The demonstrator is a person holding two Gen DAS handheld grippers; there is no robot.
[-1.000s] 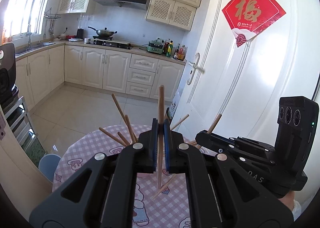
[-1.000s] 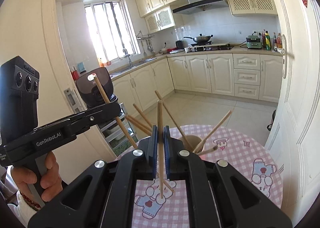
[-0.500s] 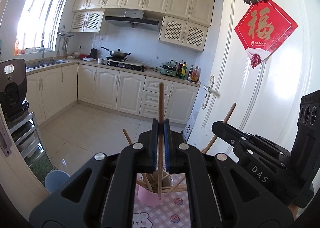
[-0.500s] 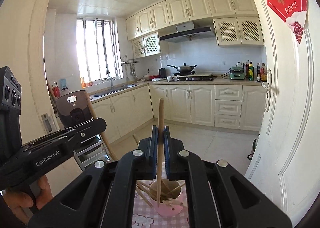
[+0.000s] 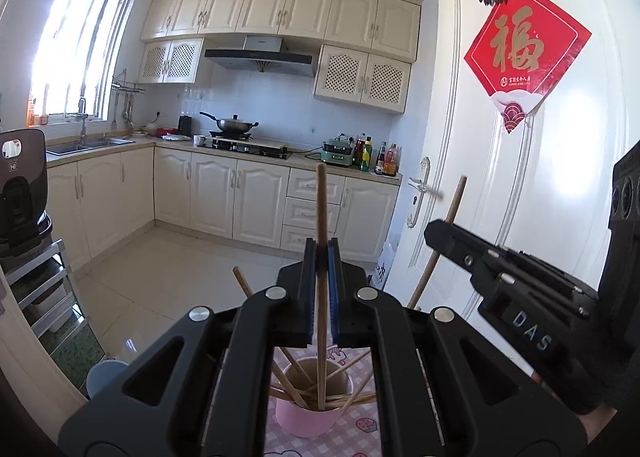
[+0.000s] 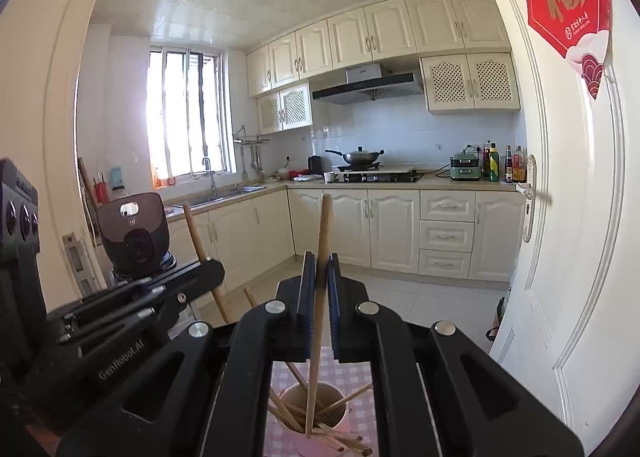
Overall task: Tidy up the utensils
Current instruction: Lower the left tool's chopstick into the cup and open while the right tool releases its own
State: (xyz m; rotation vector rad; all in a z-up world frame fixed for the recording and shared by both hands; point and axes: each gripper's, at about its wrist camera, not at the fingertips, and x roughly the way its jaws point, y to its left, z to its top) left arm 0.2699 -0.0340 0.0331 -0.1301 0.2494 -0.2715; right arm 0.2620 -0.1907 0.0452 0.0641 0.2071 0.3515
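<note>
Two chopsticks, one per claw: left claw clamped on a near-upright chopstick at frame centre, tip inside pink cup at lower centre; right claw likewise gripping another chopstick. Light, stiff, smooth wood; best pinched mid-shaft.

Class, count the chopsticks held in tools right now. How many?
2. One upright in the left tool, its chopstick over the pink cup; one in the right tool, chopstick. Others in the cup aren't held.
</note>
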